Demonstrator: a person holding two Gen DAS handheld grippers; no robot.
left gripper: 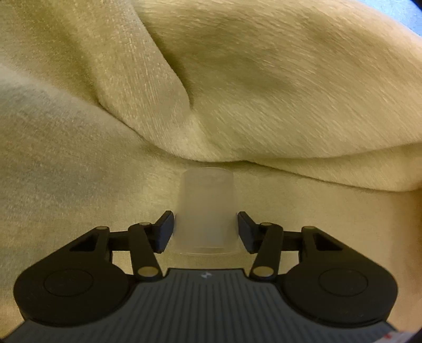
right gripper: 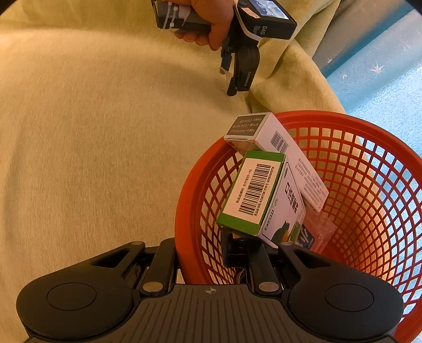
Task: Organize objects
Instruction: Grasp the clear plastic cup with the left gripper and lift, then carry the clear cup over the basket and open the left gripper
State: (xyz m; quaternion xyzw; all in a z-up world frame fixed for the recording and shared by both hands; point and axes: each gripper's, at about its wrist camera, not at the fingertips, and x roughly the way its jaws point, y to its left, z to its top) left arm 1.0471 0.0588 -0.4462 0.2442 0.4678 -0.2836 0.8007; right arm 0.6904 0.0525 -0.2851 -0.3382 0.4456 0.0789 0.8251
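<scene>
A small translucent plastic cup (left gripper: 205, 208) sits upside down between the fingers of my left gripper (left gripper: 205, 232), whose pads press its two sides just above the pale yellow cloth (left gripper: 79, 184). In the right wrist view that left gripper (right gripper: 233, 84) hangs at the top, held by a hand (right gripper: 211, 23), tips close to the cloth. My right gripper (right gripper: 200, 253) is shut on the wall of a red mesh basket (right gripper: 369, 147), one finger outside and one inside. A green-edged box (right gripper: 253, 195) and a white box (right gripper: 263, 132) lean inside the basket.
The yellow cloth (right gripper: 92, 132) covers a soft, wide surface, with thick folds (left gripper: 263, 92) rising just beyond the cup. A clear pinkish packet (right gripper: 320, 227) lies under the boxes. Blue floor (right gripper: 382, 79) shows at the far right, past the cloth's edge.
</scene>
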